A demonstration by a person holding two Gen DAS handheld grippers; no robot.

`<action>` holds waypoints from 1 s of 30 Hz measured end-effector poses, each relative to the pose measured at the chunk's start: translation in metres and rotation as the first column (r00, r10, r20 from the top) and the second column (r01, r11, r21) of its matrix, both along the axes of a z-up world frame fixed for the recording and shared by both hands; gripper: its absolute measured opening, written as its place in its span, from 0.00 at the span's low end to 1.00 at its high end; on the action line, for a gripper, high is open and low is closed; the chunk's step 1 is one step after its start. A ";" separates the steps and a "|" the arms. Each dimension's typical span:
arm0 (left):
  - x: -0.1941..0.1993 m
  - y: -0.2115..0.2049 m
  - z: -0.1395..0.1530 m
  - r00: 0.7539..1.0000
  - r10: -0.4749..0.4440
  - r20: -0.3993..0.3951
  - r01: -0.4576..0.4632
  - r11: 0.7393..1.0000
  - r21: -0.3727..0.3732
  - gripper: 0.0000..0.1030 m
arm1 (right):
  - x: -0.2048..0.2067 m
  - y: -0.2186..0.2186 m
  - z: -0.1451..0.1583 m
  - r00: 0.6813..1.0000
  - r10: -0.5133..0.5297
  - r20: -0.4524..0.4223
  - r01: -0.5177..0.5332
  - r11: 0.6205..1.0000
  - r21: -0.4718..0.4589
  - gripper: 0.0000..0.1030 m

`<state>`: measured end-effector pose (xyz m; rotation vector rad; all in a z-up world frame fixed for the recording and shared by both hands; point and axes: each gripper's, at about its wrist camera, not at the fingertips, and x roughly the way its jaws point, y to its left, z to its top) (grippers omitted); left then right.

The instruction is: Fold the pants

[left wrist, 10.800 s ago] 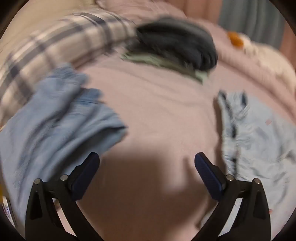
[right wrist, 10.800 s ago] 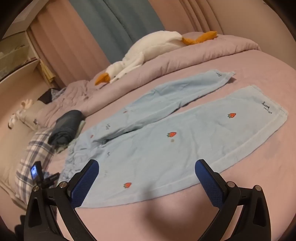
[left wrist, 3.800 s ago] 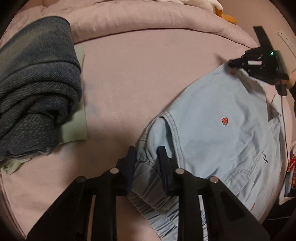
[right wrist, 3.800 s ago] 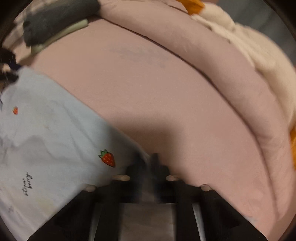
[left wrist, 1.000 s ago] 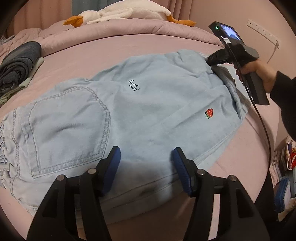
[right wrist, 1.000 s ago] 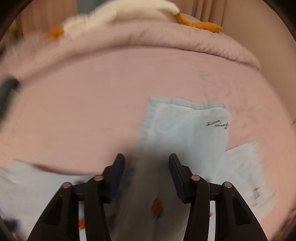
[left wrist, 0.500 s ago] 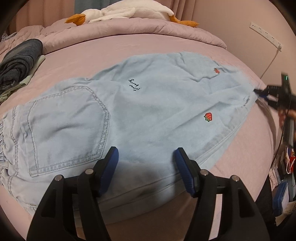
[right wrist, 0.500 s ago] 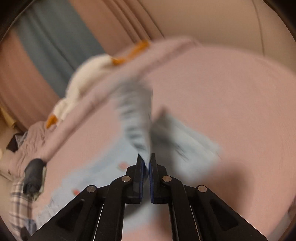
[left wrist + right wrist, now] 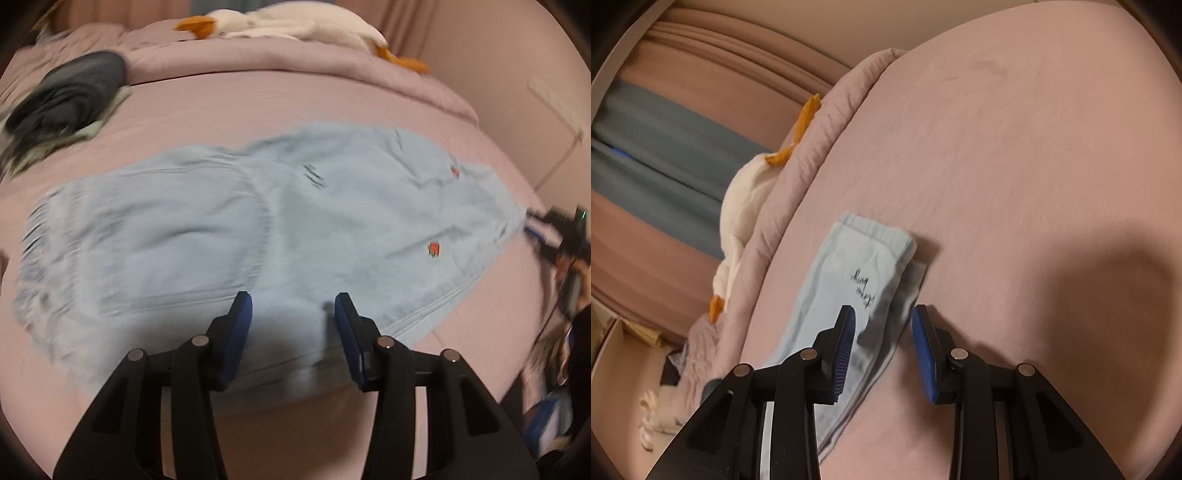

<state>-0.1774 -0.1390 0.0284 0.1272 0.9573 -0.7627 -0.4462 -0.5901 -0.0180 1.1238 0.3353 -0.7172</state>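
Where the pink bed lies bare in the middle, the pants are spread flat, light blue with small strawberries, waistband toward the left of the left wrist view and leg ends toward the right. The left gripper hangs tilted down over their near edge, its jaws closing, blue pads still apart with cloth below them but not pinched. The right gripper points down at the leg ends, rolled so the bed looks slanted; its jaws are opening, and the cloth lies between the pads, loose on the bed. In the left wrist view it shows at the right edge, at the pants' far tip. A plush goose lies on the rolled duvet behind, and dark folded clothes sit at the left.
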 end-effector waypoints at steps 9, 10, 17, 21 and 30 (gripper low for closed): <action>0.013 0.168 0.025 0.896 0.399 -0.193 -0.439 0.863 -0.252 0.63 | 0.015 0.037 0.028 0.968 -0.032 -0.248 -0.023 0.976 -0.218 0.31; 0.011 0.182 0.021 0.873 0.428 -0.234 -0.481 0.834 -0.269 0.63 | 0.018 0.043 0.031 0.966 -0.028 -0.258 -0.035 0.972 -0.234 0.31; 0.006 0.195 -0.008 0.809 0.351 -0.472 -0.559 0.707 -0.433 0.62 | 0.053 0.084 0.048 0.961 0.077 -0.266 -0.157 0.942 -0.297 0.31; 0.024 0.170 -0.007 0.805 0.315 -0.503 -0.561 0.680 -0.472 0.62 | 0.073 0.098 0.055 0.947 0.155 -0.281 -0.242 0.920 -0.308 0.31; 0.059 0.144 -0.017 0.755 0.428 -0.497 -0.620 0.712 -0.330 0.14 | 0.111 0.127 0.056 0.898 0.280 -0.339 -0.389 0.865 -0.316 0.32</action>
